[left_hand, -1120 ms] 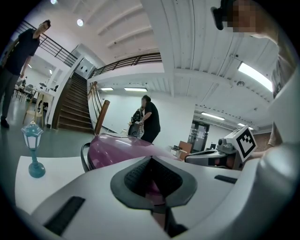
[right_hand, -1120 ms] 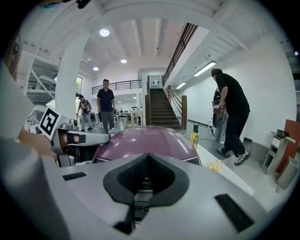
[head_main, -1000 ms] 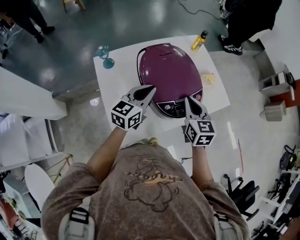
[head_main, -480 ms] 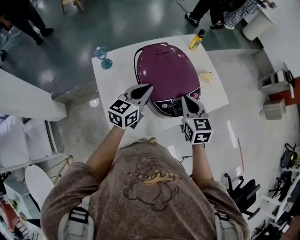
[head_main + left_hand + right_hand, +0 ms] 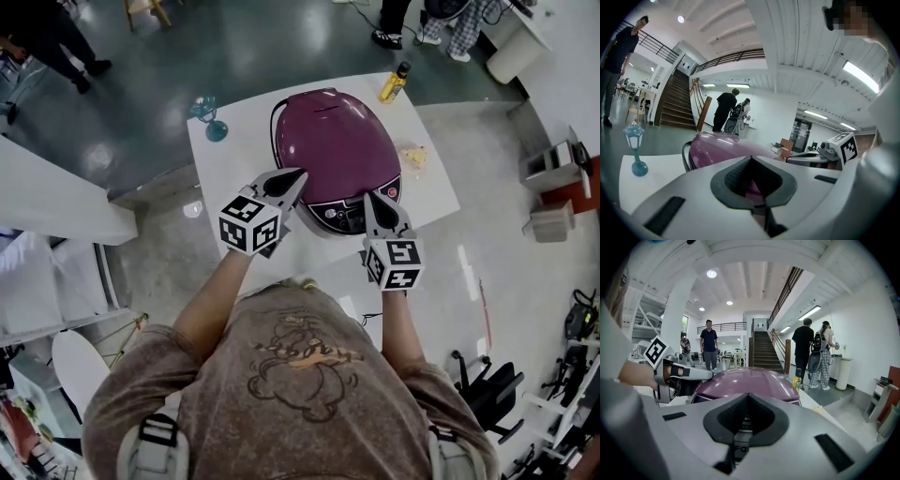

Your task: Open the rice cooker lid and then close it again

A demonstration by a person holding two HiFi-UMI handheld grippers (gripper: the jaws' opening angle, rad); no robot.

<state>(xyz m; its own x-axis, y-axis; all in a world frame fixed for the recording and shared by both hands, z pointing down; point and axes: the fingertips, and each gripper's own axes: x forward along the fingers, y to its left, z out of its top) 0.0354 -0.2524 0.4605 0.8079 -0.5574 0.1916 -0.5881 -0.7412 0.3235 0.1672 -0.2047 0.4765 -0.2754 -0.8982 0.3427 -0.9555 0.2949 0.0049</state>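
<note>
1. Sitting near the middle of the white table (image 5: 225,178), the purple rice cooker (image 5: 337,141) has its lid (image 5: 328,122) down flat. Its control panel (image 5: 345,217) faces the person, so the front is within easy reach of both tools.
2. The left gripper (image 5: 301,174) rests its tip just beside the cooker's front-left edge, jaws clenched together on nothing. I judge it is placed to steady the body.
3. The right gripper (image 5: 371,196) is likewise closed tight and empty, its tip at the panel's right end, near a red-ringed button (image 5: 395,195). A closed tip suits pressing a release better than pinching.
4. Further out stand a teal lamp-shaped ornament (image 5: 210,118) at the far left corner and a yellow bottle (image 5: 395,82) at the far right. A pale yellow scrap (image 5: 415,157) lies to the cooker's right.
5. None of these blocks the front. The bottle is nearest the cooker's far side and probably clears a rising lid.
</note>
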